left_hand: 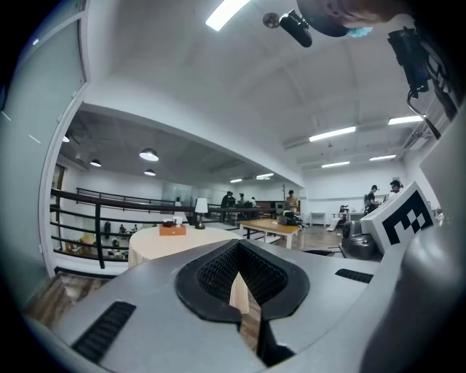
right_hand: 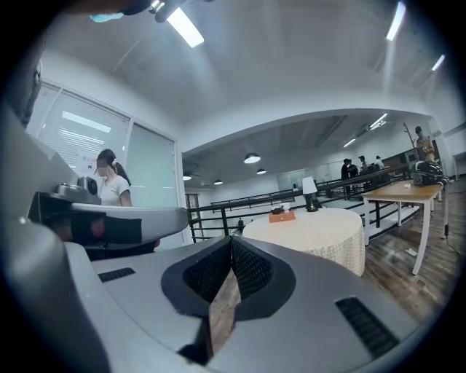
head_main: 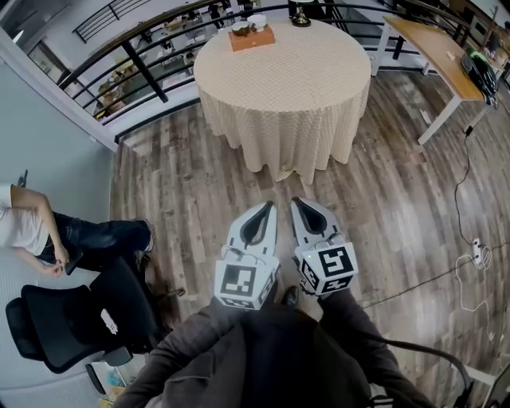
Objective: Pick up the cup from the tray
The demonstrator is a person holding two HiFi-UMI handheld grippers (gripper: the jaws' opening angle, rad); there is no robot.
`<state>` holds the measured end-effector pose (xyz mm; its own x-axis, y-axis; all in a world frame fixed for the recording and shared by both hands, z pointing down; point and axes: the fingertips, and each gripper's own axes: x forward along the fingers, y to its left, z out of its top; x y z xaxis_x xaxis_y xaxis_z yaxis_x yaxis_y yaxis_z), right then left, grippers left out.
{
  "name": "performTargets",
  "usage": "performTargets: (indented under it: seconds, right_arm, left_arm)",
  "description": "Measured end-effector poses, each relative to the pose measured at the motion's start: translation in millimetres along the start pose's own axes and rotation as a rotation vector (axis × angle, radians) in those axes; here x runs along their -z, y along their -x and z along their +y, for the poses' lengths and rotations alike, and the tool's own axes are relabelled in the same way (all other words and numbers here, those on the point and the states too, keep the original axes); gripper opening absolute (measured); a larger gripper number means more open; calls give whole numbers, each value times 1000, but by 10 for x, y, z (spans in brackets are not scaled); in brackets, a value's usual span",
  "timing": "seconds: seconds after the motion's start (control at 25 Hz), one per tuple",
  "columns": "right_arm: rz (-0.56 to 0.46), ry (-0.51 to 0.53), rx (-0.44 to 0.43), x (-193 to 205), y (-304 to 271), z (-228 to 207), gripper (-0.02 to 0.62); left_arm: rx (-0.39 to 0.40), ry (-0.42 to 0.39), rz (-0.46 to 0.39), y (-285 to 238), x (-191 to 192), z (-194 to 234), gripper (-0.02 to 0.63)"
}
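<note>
A wooden tray sits at the far side of a round table covered with a beige cloth. A white cup and a darker piece stand on the tray. Small and distant, the tray shows in the left gripper view and the right gripper view. My left gripper and right gripper are held side by side over the wooden floor, well short of the table, pointing level toward it. Both are shut with nothing between the jaws, as seen along the left gripper and the right gripper.
A table lamp stands behind the tray. A black railing runs past the table. A wooden desk is at the right, with a cable on the floor. At the left are a seated person and a black office chair.
</note>
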<state>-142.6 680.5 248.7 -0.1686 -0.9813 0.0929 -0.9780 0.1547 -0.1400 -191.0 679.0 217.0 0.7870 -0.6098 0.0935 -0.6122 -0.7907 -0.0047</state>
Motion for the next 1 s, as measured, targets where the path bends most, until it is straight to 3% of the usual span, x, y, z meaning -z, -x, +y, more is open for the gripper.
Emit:
performTargets:
  seconds: [0.4, 1.0]
  right_arm:
    - [39, 6, -9, 62, -681, -375, 8]
    - [49, 37, -73, -240, -2242, -791, 8]
  left_arm:
    - [-7, 51, 3, -719, 134, 452, 6]
    - [-53, 76, -42, -1844, -102, 1498, 5]
